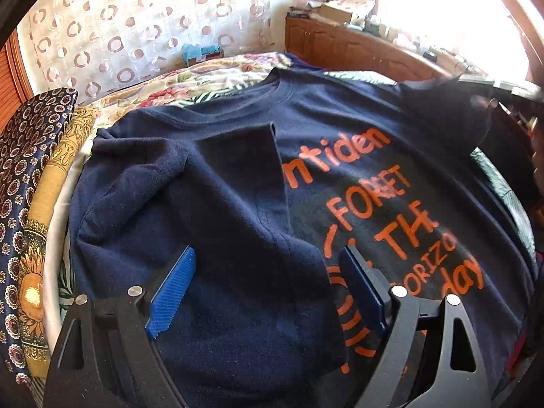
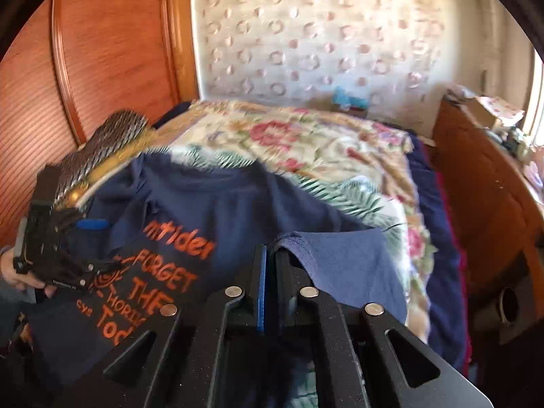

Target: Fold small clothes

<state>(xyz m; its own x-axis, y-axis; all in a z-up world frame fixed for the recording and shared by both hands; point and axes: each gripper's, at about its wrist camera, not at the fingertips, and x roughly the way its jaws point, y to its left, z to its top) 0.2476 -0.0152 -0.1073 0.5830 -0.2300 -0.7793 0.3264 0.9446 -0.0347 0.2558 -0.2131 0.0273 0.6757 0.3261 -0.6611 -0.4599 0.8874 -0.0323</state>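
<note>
The navy cotton T-shirt with orange lettering [image 1: 340, 156] is spread on the floral bedspread [image 2: 306, 139], one side already folded inward. The right gripper [image 2: 270, 265] is clamped on the opposite sleeve (lifted clear) — presumably for folding across. The left gripper [image 1: 268, 289] hangs released above the fold.

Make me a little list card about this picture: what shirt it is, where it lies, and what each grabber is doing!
Shirt: navy T-shirt with orange letters
Where: spread on a flowery bedspread
Folded so far: the left side is laid over the front, hiding part of the letters
Left gripper: open, above the folded part, holding nothing
Right gripper: shut on the right sleeve, lifted up
Beside the shirt: patterned pillows
</note>
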